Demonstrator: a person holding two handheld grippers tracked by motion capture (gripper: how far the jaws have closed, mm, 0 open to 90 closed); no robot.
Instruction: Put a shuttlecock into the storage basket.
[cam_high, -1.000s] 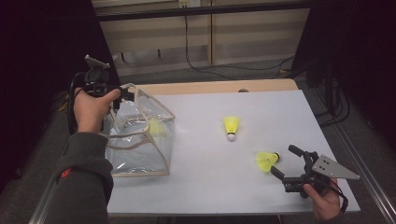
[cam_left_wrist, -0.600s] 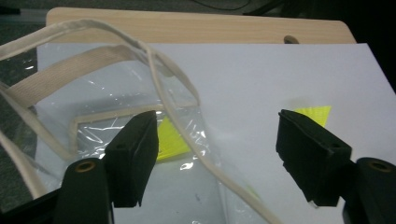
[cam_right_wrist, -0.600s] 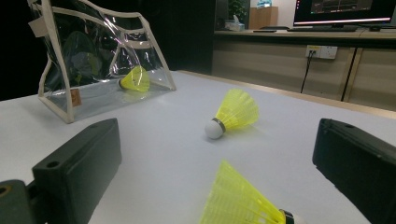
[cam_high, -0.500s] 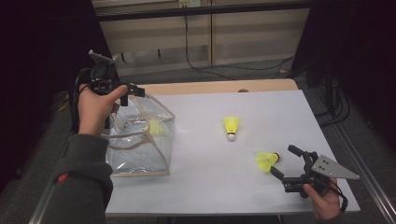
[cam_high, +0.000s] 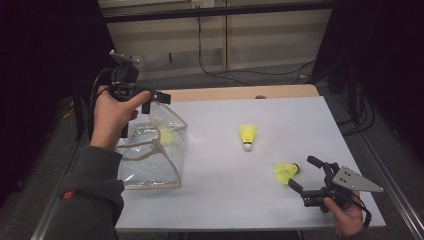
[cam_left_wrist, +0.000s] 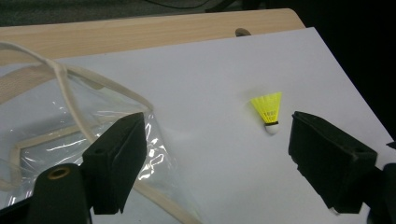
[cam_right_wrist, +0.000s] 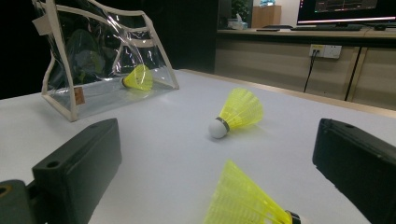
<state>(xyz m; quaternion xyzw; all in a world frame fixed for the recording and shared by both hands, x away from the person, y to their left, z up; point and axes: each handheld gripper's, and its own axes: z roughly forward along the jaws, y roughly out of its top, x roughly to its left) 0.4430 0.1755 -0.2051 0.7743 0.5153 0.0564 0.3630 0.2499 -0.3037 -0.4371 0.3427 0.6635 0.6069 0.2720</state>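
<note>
One yellow shuttlecock (cam_high: 165, 136) lies inside the clear pouch (cam_high: 150, 150). The left gripper (cam_high: 152, 99) has lifted off the pouch's rim, jaws wide and empty. Right gripper (cam_high: 306, 175), open, empty, brackets the nearest shuttlecock (cam_high: 286, 171); another (cam_high: 247, 135) waits mid-table. Next pickup appears due.

The bag (cam_high: 150, 155) is clear, glossy plastic film that wrinkles and catches the light, edged with matt cream cloth tape. The shuttlecocks (cam_high: 247, 135) have ribbed yellow plastic skirts, slightly translucent, and smooth white tips. The table (cam_high: 300, 120) top is a smooth, matt white sheet over pale wood. The gripper (cam_high: 305, 176) jaws look like matt black plastic, and its plate is dull grey metal.
</note>
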